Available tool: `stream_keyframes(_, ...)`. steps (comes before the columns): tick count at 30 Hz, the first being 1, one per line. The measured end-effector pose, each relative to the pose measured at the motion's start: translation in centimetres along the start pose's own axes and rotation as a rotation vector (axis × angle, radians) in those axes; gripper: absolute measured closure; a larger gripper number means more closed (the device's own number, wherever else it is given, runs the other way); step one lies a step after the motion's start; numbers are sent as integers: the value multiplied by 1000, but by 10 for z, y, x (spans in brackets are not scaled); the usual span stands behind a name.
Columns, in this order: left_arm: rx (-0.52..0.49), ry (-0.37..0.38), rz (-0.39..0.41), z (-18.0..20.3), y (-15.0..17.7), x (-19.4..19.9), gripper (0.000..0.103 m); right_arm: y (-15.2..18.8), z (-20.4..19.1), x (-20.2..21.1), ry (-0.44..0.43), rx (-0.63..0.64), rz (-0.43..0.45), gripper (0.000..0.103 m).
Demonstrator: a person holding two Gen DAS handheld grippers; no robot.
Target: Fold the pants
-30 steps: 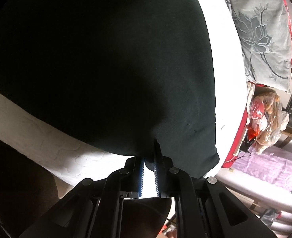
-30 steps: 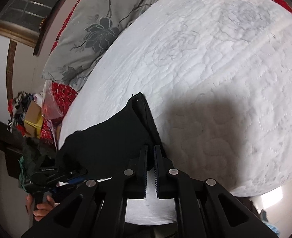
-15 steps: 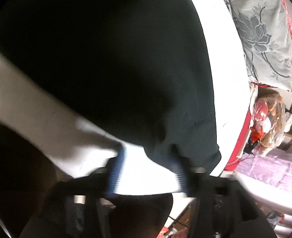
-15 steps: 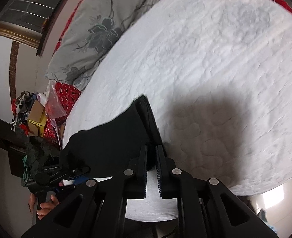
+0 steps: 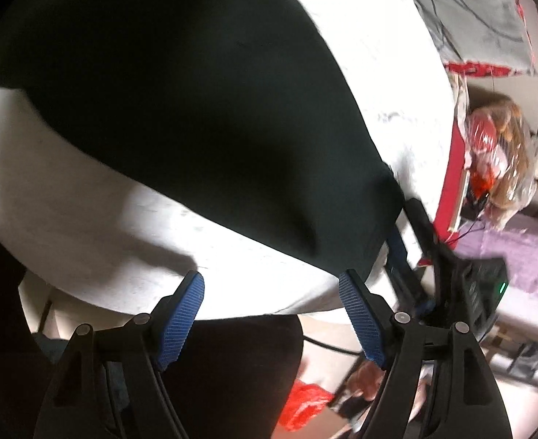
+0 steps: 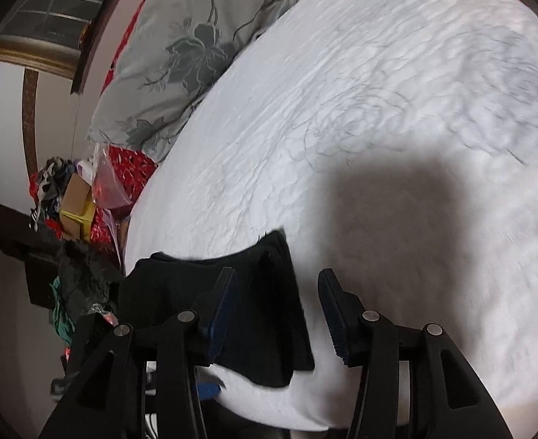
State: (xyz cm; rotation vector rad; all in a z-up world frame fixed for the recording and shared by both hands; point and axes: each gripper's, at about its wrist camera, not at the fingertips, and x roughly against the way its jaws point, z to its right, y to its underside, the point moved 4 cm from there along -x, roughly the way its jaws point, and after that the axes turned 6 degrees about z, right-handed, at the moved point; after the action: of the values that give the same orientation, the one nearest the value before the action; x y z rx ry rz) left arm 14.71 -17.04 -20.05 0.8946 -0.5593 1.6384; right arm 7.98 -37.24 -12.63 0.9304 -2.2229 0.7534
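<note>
Pants (image 5: 195, 117), black and already folded into a thick stack, lie flat on the white quilted bedspread (image 6: 378, 128), close to its near edge. In the left wrist view they fill the upper half, from 9 o'clock to 3 o'clock. In the right wrist view only one corner (image 6: 269, 292) shows at 6 o'clock.

The left gripper (image 5: 270, 305) has just been opening; its blue pads stand wide apart with only bedspread between them, and it holds nothing. The right gripper (image 6: 278, 311) has also just been opening. The cloth corner lies between its jaws, but the pads do not press on it.

Risks, as I judge them:
- The right gripper's left pad (image 6: 221, 314) is just beside the cloth; pulling back could catch the corner and undo the fold.
- The stack sits near the bed edge, so a small drag could slide it off.
- The layers at the corner look uneven and may spring open.

No brand, label or readable writing is visible; the floral pillow (image 6: 181, 47) at 11 o'clock carries only a pattern.
</note>
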Motion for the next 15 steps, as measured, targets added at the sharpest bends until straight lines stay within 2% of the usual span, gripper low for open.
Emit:
stream_keyframes(1,-8,-7,5,0,1,-3,28,-3,-1,-7,-1,15,-18,56)
stream_keyframes(2,-5,-4,9,2,3,-6,28,-6,-4,-14,-13,39,-47,67)
stream_keyframes(3,6,-1,12,3,4,-9,28,-9,-8,-22,-23,69,-82,90)
stream_keyframes(5,30,8,18,4,6,-15,28,-21,-16,-32,17,146,-115,90)
stream_keyframes(8,76,36,27,5,13,-26,28,-35,-22,-39,14,189,-188,85)
stream_keyframes(10,99,49,32,6,14,-31,28,-42,-24,-35,16,213,-204,85)
stream_keyframes(15,136,40,65,10,25,-47,27,-51,-11,-20,-29,193,-242,77)
